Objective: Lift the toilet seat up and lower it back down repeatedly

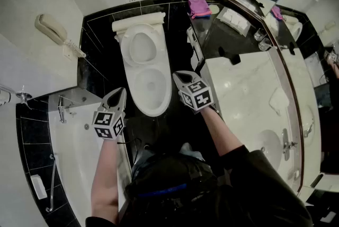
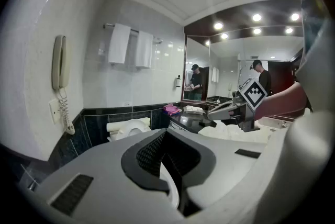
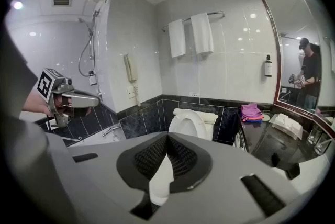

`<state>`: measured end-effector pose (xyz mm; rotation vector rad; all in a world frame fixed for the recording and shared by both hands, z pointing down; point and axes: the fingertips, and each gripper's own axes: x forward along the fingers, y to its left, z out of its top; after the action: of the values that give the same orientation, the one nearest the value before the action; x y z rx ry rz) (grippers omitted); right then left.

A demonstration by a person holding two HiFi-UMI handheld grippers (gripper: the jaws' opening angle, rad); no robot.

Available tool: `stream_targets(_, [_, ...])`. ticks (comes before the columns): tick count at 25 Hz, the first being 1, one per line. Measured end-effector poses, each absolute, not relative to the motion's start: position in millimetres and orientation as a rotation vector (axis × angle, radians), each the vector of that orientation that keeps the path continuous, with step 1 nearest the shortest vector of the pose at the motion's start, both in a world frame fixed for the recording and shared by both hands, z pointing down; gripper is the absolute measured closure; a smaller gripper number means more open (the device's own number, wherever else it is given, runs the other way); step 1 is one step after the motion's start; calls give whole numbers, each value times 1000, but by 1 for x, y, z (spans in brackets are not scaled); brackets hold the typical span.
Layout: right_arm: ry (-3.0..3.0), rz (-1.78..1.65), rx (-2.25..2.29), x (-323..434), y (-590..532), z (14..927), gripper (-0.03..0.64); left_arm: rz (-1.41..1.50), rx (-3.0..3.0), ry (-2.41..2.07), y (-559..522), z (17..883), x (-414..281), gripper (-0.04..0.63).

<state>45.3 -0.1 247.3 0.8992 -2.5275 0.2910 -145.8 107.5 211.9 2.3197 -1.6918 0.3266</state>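
Black tile covers the floor [image 1: 179, 45] and lower walls, with white tile above; the premises are a bathroom. The toilet [image 1: 150, 90] stands at 12 o'clock from the operator, backed to the wall, with a rolled towel [image 1: 139, 22] laid across behind it. The seat [image 1: 141, 46] is raised and leans back toward the wall. Whether lid and seat stand together could not be separated. The bath [image 1: 74, 136] lies at 9 o'clock, the phone [image 1: 49, 28] at 10 and the vanity [image 1: 238, 88] at 3. A mirror [image 1: 296, 45] runs beyond the vanity, and a pink cloth [image 1: 199, 7] lies on the dark counter at 1.

The left gripper [image 2: 167, 132] has its jaws closed together with nothing between them. The right gripper [image 3: 168, 135] is likewise closed and empty. Both hover short of the toilet's near rim, one at 11 and one at 1, tilted slightly downward and touching nothing.

Judgement: this flanking stance leaves either tool placed to reach the raised seat for the lowering stroke. Closed jaws suit hooking or pushing an edge rather than pinching it. The seat looks glossy and is hinged, so it is liable to slip and drop if released early.
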Motion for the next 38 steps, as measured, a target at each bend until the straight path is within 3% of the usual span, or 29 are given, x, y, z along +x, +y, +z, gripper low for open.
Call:
stream_targets(15, [-2433,121,864,-62,-39,259,568,401,2341,-1595,67,253,-191,609])
stream_targets(27, [-2413,15,675,-113,-222,356,432,445,2152,-1717,-62,355,-190,607])
stream_targets(38, [-2310,-290,467,-169,-342,429,400,478,2074,-1774,-205,410,-198,609])
